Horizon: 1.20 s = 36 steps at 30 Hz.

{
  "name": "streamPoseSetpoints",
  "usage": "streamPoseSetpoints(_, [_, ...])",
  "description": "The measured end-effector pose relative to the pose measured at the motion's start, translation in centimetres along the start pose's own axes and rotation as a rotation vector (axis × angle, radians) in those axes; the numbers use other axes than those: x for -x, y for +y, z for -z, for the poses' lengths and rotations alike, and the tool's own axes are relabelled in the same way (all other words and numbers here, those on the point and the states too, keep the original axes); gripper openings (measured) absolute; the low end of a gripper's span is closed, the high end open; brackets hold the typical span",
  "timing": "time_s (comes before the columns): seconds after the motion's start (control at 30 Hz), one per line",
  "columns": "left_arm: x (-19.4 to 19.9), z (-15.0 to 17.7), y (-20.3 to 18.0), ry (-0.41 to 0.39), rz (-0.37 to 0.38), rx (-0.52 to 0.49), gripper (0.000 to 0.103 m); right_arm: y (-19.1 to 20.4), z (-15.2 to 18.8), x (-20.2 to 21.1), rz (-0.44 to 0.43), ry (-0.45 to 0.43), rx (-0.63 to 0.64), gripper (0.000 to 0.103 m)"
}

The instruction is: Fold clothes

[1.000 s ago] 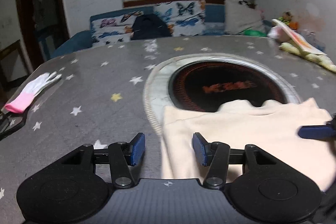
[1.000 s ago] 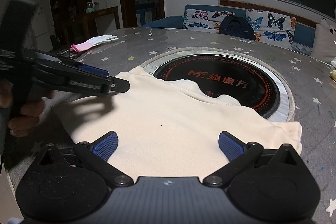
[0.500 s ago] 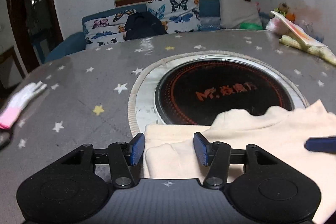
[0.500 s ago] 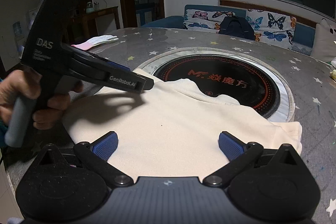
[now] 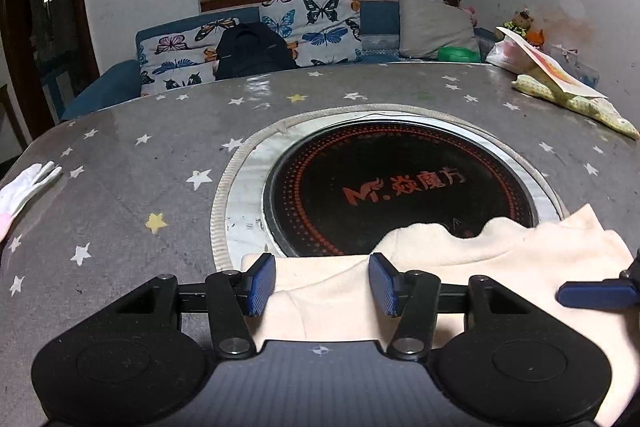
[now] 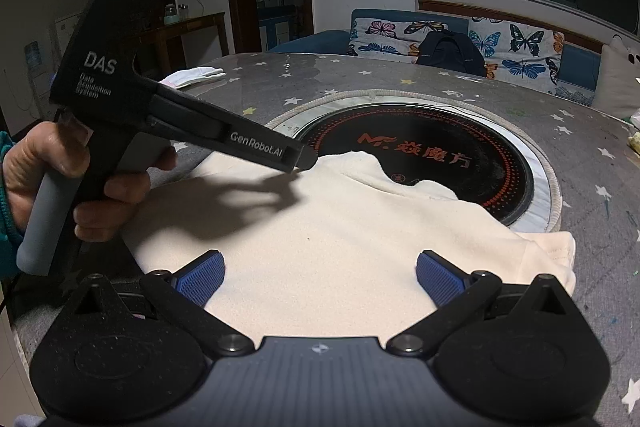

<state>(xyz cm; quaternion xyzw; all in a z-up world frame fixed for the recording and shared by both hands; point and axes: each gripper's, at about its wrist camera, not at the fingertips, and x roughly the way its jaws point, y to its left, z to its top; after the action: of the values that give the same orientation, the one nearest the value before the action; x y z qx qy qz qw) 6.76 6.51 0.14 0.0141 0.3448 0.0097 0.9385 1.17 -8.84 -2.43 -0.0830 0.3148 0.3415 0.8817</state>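
Counting one garment (image 6: 340, 247), two hand-held grippers.

Left tongs (image 5: 322, 285) parted, apparently hovering; right tongs (image 6: 320, 277) spread wide

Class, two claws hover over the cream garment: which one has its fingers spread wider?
The right claw: its blue pads sit far apart over the middle of the cream garment. The left claw, at the garment's collar end, shows a narrower gap.
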Motion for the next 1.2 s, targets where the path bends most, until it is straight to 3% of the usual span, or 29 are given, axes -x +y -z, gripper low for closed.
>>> streamPoseSetpoints(0.23, [1.6, -0.2, 1.2, 0.013, 0.021, 0.078, 0.058, 0.0, -0.1, 0.0, 0.001, 0.001, 0.001, 0.103])
streamPoseSetpoints(0.57, [4.9, 0.9, 2.4, 0.008, -0.034, 0.132, 0.098, 0.5, -0.2, -0.1, 0.023, 0.005, 0.019, 0.103])
streamPoseSetpoints(0.67, [6.0, 1.2, 2.9, -0.007, -0.049, 0.138, 0.103, 0.8, -0.3, -0.1, 0.042, 0.006, 0.027, 0.103])
streamPoseSetpoints(0.87, [7.4, 2.0, 3.8, -0.010, -0.092, 0.141, 0.103, 2.3, -1.0, 0.8, 0.078, -0.012, 0.106, 0.098])
streamPoseSetpoints(1.2, [10.2, 4.4, 5.8, -0.021, -0.158, 0.129, 0.103, 5.8, -1.7, 2.7, -0.005, -0.038, 0.213, 0.088])
